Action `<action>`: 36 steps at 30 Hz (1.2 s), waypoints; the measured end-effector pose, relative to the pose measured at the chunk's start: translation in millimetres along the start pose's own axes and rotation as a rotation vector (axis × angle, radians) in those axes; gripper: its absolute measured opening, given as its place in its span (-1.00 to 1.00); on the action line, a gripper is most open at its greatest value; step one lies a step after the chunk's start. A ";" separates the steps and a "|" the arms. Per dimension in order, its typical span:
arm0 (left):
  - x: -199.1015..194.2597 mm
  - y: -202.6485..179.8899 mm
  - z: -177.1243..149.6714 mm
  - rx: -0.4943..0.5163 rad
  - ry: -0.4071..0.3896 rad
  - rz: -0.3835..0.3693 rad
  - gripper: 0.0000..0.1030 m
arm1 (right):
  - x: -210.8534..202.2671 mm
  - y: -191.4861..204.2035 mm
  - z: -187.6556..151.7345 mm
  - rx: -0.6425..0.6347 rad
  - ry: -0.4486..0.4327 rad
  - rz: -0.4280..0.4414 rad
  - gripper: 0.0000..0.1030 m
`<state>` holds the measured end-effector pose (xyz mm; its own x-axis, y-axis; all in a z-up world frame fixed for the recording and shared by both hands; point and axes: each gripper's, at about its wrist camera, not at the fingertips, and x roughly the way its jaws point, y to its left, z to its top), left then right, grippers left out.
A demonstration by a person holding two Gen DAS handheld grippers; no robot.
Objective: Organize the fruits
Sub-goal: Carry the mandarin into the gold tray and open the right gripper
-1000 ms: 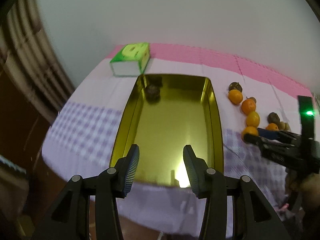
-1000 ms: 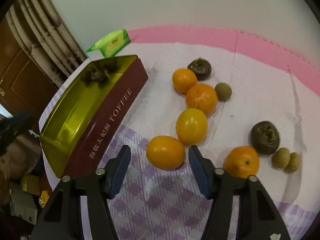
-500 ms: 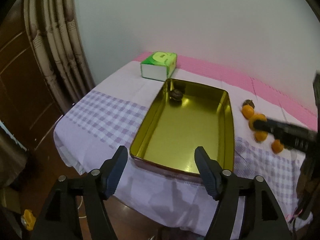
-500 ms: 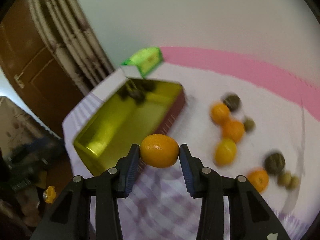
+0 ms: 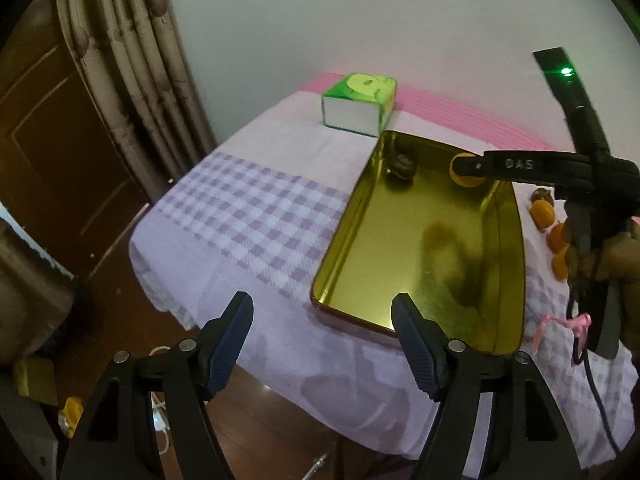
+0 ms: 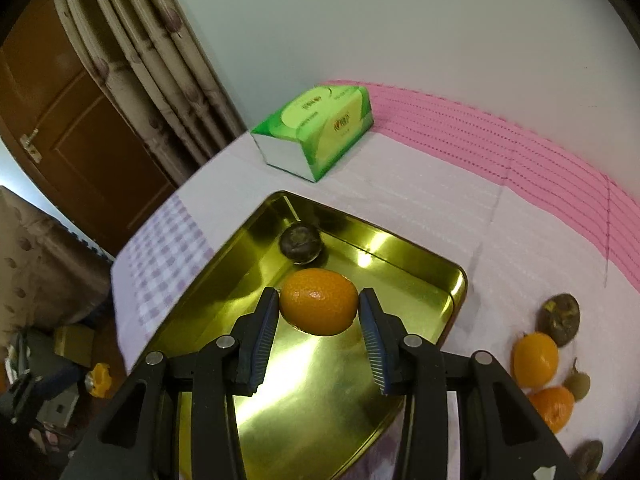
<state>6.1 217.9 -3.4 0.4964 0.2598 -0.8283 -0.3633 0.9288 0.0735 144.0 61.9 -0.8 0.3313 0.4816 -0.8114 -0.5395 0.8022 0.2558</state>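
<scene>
My right gripper (image 6: 319, 312) is shut on an orange fruit (image 6: 319, 301) and holds it above the far end of the gold tin tray (image 6: 408, 252). A dark brown fruit (image 6: 300, 243) lies in the tray's far corner, just beyond the held orange. In the left wrist view the right gripper (image 5: 466, 168) with the orange (image 5: 460, 178) hangs over the tray (image 5: 344, 236) near the brown fruit (image 5: 402, 165). My left gripper (image 5: 322, 344) is open and empty, off the table's near edge. More oranges (image 6: 535, 358) and brown fruits (image 6: 562, 318) lie on the cloth right of the tray.
A green tissue box (image 6: 316, 130) stands behind the tray near the wall. A curtain (image 5: 132, 64) and a brown door (image 5: 52, 140) are to the left. The table's edge drops to a wooden floor (image 5: 256, 412) below my left gripper.
My right gripper closed on the orange, lifted it off the cloth and carried it left over the tray's far end. My left gripper drew back from the tray and opened wider.
</scene>
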 end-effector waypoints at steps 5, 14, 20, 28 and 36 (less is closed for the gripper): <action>4.1 -0.4 -1.1 0.005 0.026 -0.006 0.40 | 15.6 -4.7 9.7 0.009 0.029 -0.025 -0.26; 8.9 -0.8 -0.9 0.000 0.057 0.005 0.40 | 33.6 -9.8 21.4 0.036 0.053 -0.057 -0.26; 14.4 0.5 -1.0 -0.002 0.086 0.008 0.43 | 41.5 -11.9 23.1 0.048 0.062 -0.071 -0.26; 16.1 -0.3 -1.3 0.002 0.092 0.008 0.53 | 47.7 -9.7 23.5 0.056 0.064 -0.073 -0.26; 18.0 -0.7 -2.5 0.007 0.099 0.006 0.54 | 48.2 -10.0 24.1 0.067 0.049 -0.072 -0.25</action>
<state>13.3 221.2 -19.8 0.4137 0.2387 -0.8786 -0.3606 0.9290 0.0826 184.0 85.5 -29.8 0.3282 0.4050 -0.8534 -0.4619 0.8569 0.2290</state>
